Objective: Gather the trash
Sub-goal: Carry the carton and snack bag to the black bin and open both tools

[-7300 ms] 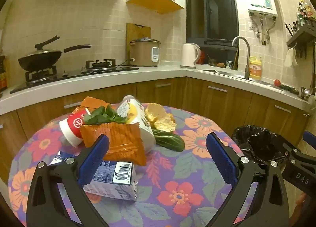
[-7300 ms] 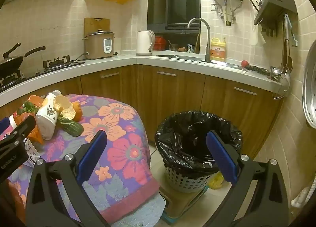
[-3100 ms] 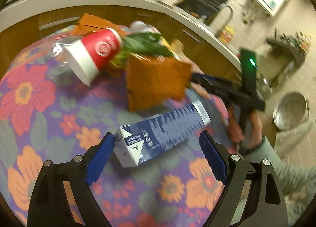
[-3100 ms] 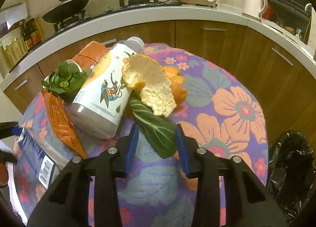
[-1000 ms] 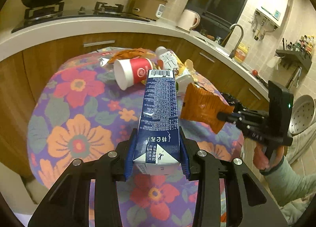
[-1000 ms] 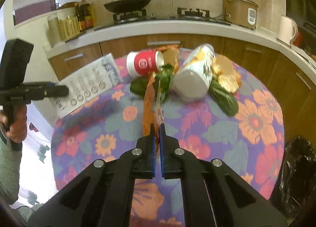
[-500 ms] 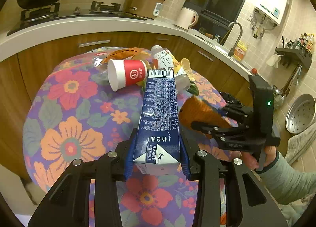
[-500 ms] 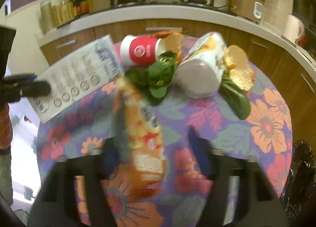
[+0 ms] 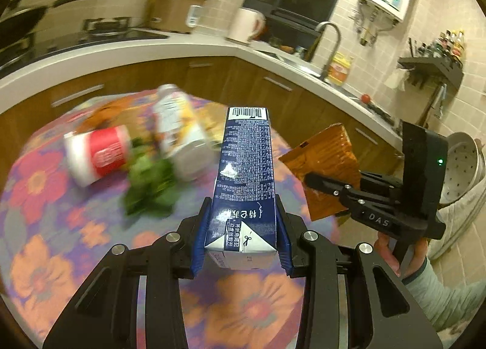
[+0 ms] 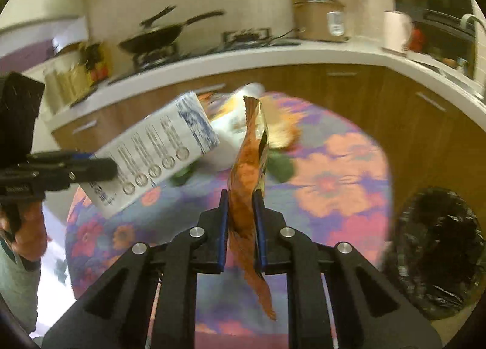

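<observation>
My left gripper is shut on a dark blue milk carton and holds it above the round table with its flowered cloth. The carton also shows at the left of the right wrist view. My right gripper is shut on an orange snack wrapper, held edge-on above the table; the wrapper also shows at the right of the left wrist view. The bin with a black bag stands on the floor to the right of the table.
On the table lie a red paper cup, a white bottle, green leaves and peel. The kitchen counter with wooden cabinets curves behind the table. A metal colander hangs at the right.
Both grippers have swung right, toward the bin side, with the carton and the wrapper still held. The wrapper has turned edge-on in the right wrist view. The background is motion-blurred.
</observation>
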`<state>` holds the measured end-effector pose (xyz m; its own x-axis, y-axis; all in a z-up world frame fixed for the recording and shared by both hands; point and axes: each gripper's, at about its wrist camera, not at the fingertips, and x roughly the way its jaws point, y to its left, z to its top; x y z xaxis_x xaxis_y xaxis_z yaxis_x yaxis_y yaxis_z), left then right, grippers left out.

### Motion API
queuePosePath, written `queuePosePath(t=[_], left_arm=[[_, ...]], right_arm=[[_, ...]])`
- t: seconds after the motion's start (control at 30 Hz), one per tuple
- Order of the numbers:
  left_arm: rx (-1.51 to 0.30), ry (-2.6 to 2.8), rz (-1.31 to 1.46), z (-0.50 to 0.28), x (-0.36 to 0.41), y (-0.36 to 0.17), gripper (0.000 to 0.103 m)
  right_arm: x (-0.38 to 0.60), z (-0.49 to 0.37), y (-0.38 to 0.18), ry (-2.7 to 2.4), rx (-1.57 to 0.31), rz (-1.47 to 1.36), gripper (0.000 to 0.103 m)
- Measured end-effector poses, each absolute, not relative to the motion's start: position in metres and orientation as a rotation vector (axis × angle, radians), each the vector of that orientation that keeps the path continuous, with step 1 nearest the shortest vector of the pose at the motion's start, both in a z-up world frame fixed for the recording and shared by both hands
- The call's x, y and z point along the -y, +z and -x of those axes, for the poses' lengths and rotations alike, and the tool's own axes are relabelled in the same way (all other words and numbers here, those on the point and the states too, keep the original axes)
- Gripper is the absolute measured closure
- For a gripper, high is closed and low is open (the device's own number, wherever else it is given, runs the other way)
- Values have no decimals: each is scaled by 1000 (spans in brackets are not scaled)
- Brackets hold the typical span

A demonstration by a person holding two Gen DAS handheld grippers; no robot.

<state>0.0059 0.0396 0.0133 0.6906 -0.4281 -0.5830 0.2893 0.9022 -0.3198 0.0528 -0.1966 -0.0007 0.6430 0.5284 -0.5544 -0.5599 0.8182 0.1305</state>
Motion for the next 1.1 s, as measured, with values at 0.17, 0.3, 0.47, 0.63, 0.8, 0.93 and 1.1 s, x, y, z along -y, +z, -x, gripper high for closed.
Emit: queuePosePath(t=[0.17, 0.3, 0.47, 0.63, 0.8, 0.93, 1.1], left_arm=[[-708, -478, 189, -47, 20, 21, 67], [-706, -541, 174, -80, 71, 28, 67], [-737, -613, 142, -122, 139, 26, 67], [-786, -671, 142, -160, 200, 11, 67], [-847, -685, 134, -189, 242, -18, 67], [-912, -682, 119, -206, 268, -44, 67], [-972, -662, 102, -220, 282, -67, 58]], right_arm=[[276, -73, 11, 480, -578, -52, 90], [332, -95, 5, 343, -585, -98, 90], [390, -124, -21, 188, -645, -135, 90], [427, -150, -56, 78, -740, -189, 90], [453, -169, -79, 25, -806, -256, 90], [469, -176, -88, -2, -829, -288, 88], [480, -178, -92, -3, -843, -320, 72]])
